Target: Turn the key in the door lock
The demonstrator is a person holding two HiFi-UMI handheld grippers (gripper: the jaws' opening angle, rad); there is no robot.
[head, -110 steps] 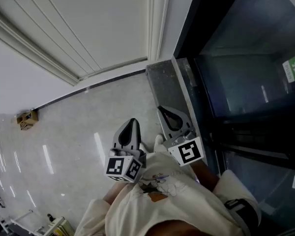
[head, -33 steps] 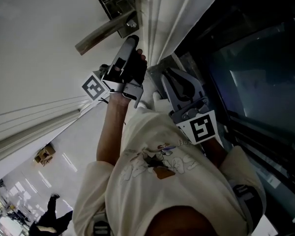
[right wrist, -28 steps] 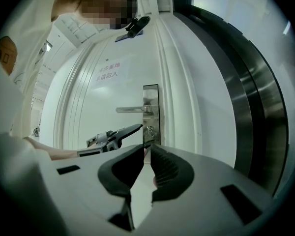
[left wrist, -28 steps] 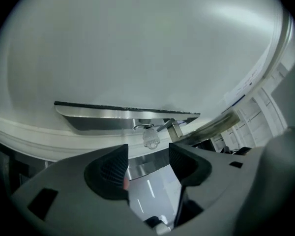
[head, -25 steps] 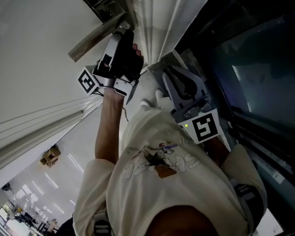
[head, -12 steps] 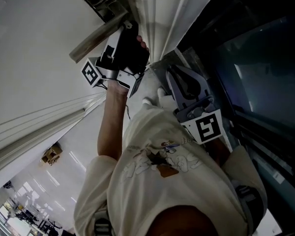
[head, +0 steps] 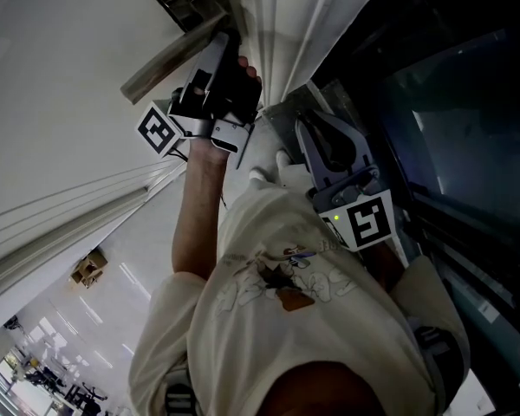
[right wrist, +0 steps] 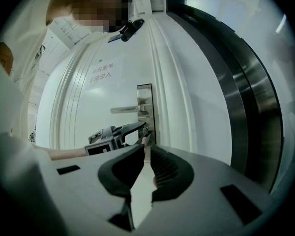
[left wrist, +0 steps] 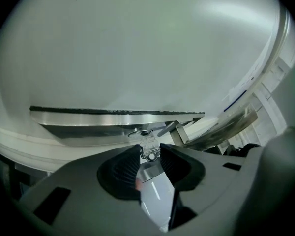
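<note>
Left hand-held gripper (left wrist: 150, 150): jaws just closing, now pinching key (left wrist: 148, 143) sitting in door lock (left wrist: 139, 132). Right hand-held gripper (right wrist: 146, 150): idling, near-closed, empty. Risk: shallow tip grip slipping during turn.

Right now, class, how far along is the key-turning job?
Done: the left gripper is at the lock. In hand: its jaws have just been closing on the key, which is pinched between them. Left: the turn itself, seemingly not begun. The right gripper hangs empty.

the key (left wrist: 149, 148) sits in the lock (left wrist: 140, 132) just under the door handle (left wrist: 113, 119) (glass wall (head: 455, 102) off to the right).
</note>
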